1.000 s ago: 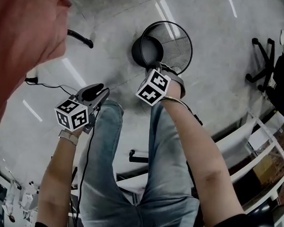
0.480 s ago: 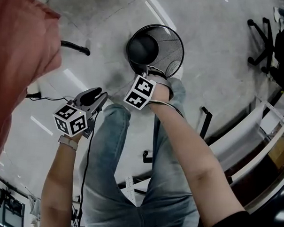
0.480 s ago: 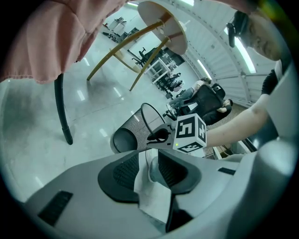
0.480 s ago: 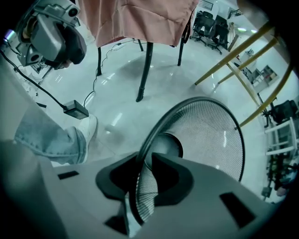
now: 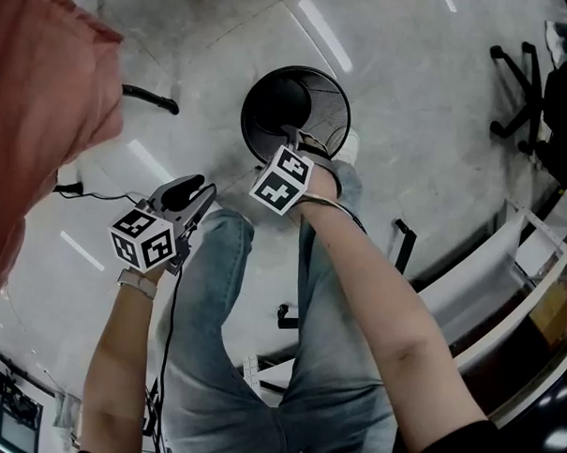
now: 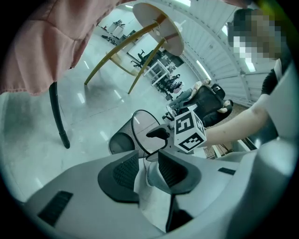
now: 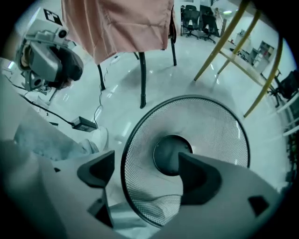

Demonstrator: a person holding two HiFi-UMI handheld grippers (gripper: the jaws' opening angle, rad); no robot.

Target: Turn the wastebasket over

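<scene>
Where the wastebasket stands, black legs stand near — under pink cloth.

Under you lies a pale, glossy floor streaked with reflections of long ceiling lights. A pink cloth hangs at your left above thin black legs. Beyond stands a round table on slanted wooden legs, with office chairs farther off. A white rack sits at your right, and an adapter lies on the floor.
</scene>
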